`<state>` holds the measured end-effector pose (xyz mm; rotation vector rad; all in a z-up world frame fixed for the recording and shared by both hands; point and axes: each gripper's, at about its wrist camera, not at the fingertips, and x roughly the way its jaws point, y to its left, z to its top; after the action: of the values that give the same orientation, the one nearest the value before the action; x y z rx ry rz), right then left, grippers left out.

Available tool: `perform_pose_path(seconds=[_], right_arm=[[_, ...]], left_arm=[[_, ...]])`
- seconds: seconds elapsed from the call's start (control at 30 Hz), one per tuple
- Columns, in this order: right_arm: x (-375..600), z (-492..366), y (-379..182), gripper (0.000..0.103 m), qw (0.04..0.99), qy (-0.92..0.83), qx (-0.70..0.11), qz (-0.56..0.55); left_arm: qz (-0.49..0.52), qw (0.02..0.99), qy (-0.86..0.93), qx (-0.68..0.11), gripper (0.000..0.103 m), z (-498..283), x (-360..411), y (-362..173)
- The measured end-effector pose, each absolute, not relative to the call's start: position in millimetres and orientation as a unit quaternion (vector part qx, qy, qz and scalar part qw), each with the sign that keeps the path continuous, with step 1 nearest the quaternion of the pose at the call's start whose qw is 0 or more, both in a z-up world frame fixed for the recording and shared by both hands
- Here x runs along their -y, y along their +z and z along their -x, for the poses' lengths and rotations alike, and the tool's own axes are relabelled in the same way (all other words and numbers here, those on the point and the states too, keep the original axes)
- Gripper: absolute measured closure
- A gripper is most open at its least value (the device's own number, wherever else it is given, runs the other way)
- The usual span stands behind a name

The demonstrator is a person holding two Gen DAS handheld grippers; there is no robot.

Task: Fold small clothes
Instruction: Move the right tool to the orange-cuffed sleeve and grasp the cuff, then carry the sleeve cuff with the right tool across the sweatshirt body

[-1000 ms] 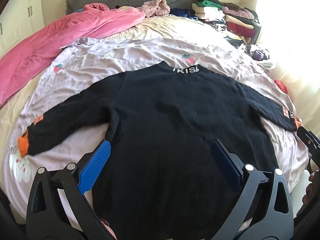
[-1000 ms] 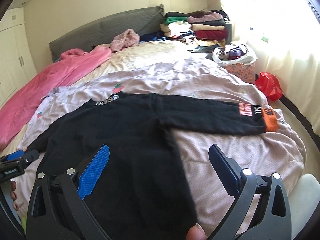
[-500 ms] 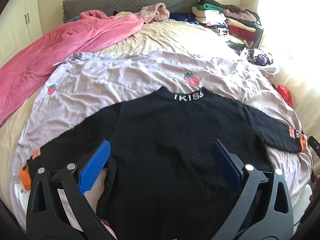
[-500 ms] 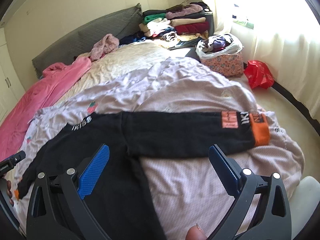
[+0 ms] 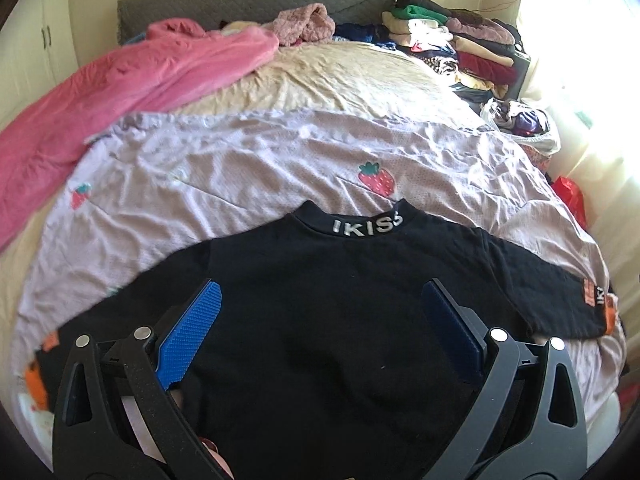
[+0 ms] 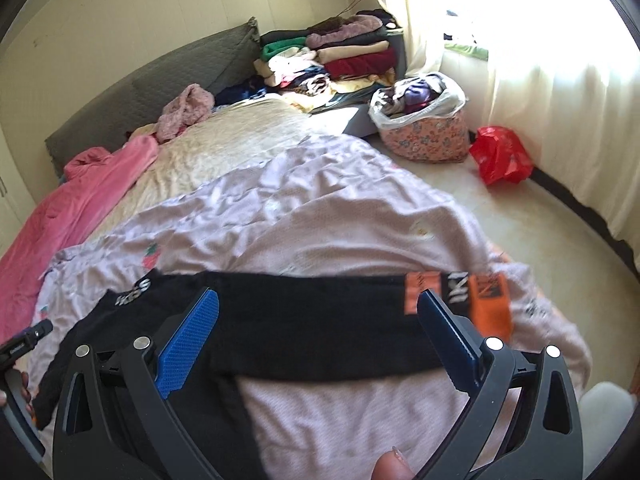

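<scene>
Spread flat on the bed (image 5: 360, 80) over a lilac sheet (image 5: 240, 184): black sweater (image 5: 320, 300), collar at 12 o'clock. Sleeve (image 6: 320, 320) running 9-to-3 across the right hand-held gripper (image 6: 318, 340), nearest, jaws wide, empty. Left hand-held gripper (image 5: 320, 332) wide open too, holding nothing, over the body.

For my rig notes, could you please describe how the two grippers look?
Both match: the left gripper and right gripper have black plastic arms with triangular cut-outs, silver round bolts and two blue ridged pads each. No cables or sleeves show.
</scene>
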<state>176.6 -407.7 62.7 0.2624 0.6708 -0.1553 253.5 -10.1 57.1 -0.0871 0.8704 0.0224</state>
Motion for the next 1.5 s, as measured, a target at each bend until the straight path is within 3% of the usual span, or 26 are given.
perform_pose_path(seconds=[0.3,0.87,0.93,0.97,1.0,1.23,1.43,1.5], right_arm=[[484.1,-186.6,55.8,0.004,0.927,-0.139,-0.326,-0.121],[565.2,-183.8,-41.7,0.005,0.875,-0.183,-0.42,-0.156],[566.1,-185.4,-44.5,0.025,0.875,-0.18,-0.419,-0.161],[565.7,-186.7,-45.5,0.042,0.875,-0.175,-0.42,-0.162],[564.7,-188.7,-46.7,0.047,0.876,-0.167,-0.422,-0.161],[572.4,-206.8,-68.6,0.053,0.863,-0.174,-0.446,-0.162],[562.5,-210.0,-66.4,0.074,0.867,-0.165,-0.441,-0.163],[557.4,-207.1,-57.8,0.094,0.874,-0.163,-0.431,-0.155]], left_arm=[[0.037,0.894,0.005,-0.447,0.009,-264.9,16.7,8.7],[0.033,0.899,0.016,-0.437,0.009,-247.0,21.2,-40.2],[0.035,0.898,0.022,-0.439,0.009,-247.9,20.5,-45.4],[0.034,0.896,0.022,-0.441,0.009,-248.0,20.9,-48.9],[0.033,0.896,0.021,-0.442,0.009,-247.5,21.0,-51.3],[0.026,0.897,-0.004,-0.442,0.009,-242.1,25.6,-59.4],[0.024,0.897,-0.03,-0.44,0.009,-238.3,34.8,-58.6],[0.033,0.897,-0.039,-0.44,0.009,-238.3,35.3,-57.6]])
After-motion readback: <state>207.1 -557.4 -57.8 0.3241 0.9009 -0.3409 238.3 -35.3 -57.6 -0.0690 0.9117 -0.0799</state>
